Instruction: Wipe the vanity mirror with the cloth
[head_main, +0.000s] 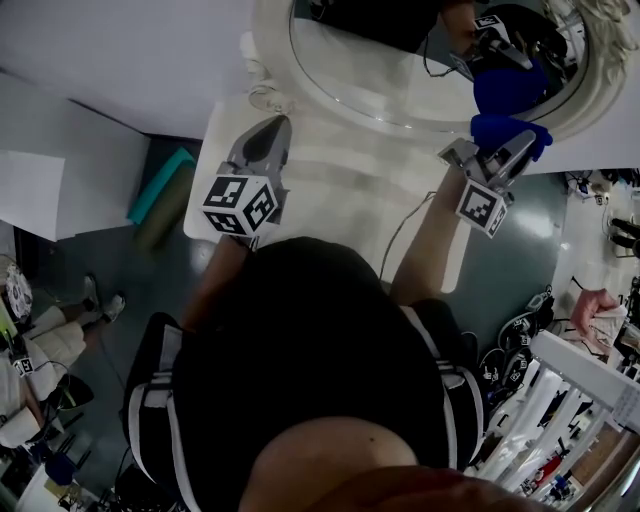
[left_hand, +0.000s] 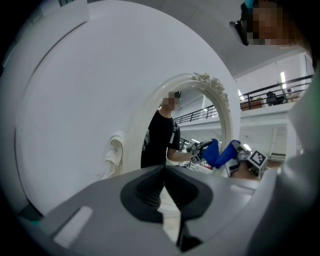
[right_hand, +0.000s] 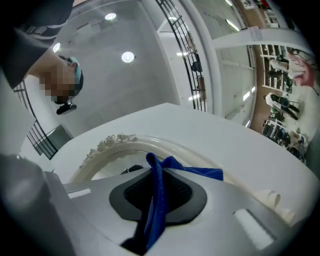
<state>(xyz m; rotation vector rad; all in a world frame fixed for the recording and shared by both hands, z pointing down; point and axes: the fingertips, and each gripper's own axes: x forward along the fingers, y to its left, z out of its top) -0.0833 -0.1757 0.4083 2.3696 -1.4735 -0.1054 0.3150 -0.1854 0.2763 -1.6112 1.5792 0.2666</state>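
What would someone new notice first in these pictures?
The bright blue cloth, clamped in the right gripper at the right edge of the round, white-framed vanity mirror, stands out most. The mirror fills the top of the head view and reflects the cloth. The left gripper, shut and empty, hangs near its left rim.

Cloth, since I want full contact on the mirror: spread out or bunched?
Bunched: the blue cloth is pinched into a narrow fold between the right gripper's shut jaws.

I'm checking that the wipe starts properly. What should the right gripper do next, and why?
Probably sweep the right gripper inward across the mirror: it is shut on the blue cloth, which sits at the mirror's rim, with most of the glass ahead of it.
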